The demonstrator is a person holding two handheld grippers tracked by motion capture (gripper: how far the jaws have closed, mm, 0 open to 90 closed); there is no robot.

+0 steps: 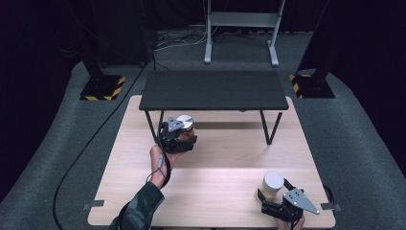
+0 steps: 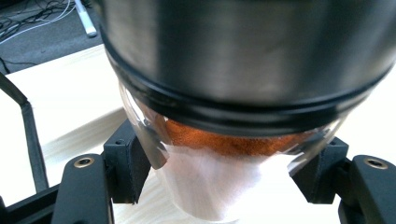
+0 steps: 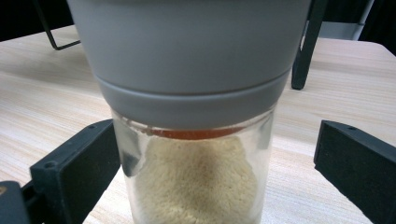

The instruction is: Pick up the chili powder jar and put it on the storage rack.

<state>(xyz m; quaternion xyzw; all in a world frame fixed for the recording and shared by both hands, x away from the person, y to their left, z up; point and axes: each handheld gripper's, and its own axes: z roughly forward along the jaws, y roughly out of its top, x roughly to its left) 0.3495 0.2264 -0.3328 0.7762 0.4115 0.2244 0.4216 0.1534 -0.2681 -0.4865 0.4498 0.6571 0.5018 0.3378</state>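
At the left gripper (image 1: 178, 137): fingers (image 2: 122, 170) pressed onto both sides of the glass of the red-spice jar (image 1: 186, 125), clamped firmly. Sits over the far left of the desk (image 1: 225, 158), just in front of the black shelf (image 1: 213, 90) and beside its left leg. Seen close in the left gripper view as the red-spice jar (image 2: 243, 93) leaning toward the camera, steel lid on top, orange-red powder below. Cannot tell whether the base rests on the wood or hangs just clear of it.

At the right gripper (image 1: 267, 195): fingers (image 3: 79, 163) spread wide around the grey-lidded jar (image 1: 273, 184), gripping nothing. Stands upright at the near right edge of the desk, half full of pale granules, as the grey-lidded jar (image 3: 196, 177) in the right gripper view. 1 finger almost against the glass, the other well apart from it.

Probably mid-step in moving 2 jars: 1 in hand near the shelf, 1 bracketed but not yet taken.

Next, likely: close the right fingers evenly below the grey lid, centring first so the nearer finger does not shove the jar sideways. On the left, straighten the tilt and keep clear of the shelf edge and leg.
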